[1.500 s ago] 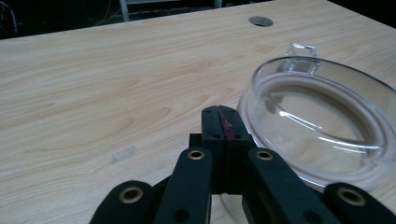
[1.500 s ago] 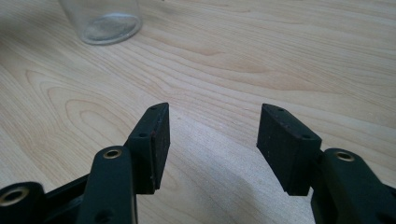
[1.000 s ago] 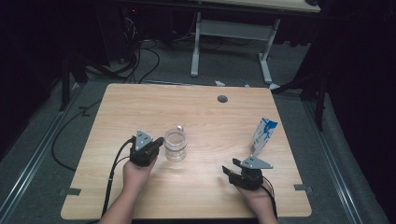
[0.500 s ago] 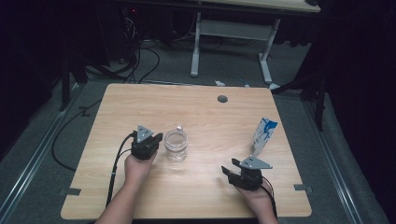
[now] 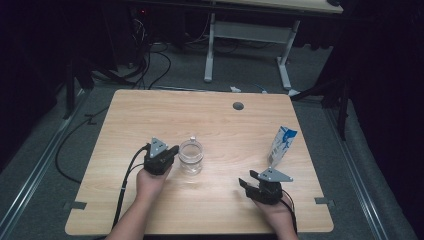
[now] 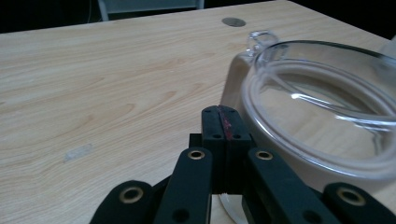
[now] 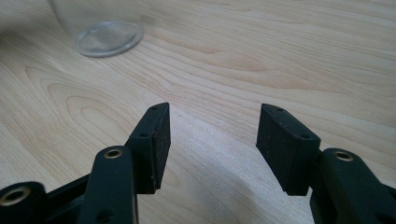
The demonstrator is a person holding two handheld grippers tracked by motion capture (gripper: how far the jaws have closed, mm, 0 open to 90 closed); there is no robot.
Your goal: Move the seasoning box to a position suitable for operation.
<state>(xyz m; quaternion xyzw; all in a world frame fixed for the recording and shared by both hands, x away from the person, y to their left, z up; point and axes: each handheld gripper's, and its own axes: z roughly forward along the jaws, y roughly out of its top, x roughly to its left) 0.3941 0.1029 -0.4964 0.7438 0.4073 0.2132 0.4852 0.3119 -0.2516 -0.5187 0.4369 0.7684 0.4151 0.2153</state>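
One shut left claw (image 5: 173,151) edged nearer glass jar (image 5: 191,157).

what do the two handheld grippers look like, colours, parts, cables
Both the left gripper and right gripper are black, each topped by a grey three-cornered plate and trailing a black cable. Their linkage arms carry brass-coloured rivets, and the flat black pads look rubbery. Forearms are bare, no sleeves.

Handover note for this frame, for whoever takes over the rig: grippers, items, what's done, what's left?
Left gripper: jaws shut, empty, right beside the glass jar.
Right gripper: jaws open, empty, low over bare table near the front edge.
Glass jar: upright mid-table, mouth open, looks empty.
Blue-and-white carton: upright toward the right side, beyond the right gripper.
Done: nothing is held and nothing shows in the jar.
Left: probably steady the jar, grasp the carton and bring it over; this is a guess from the layout.
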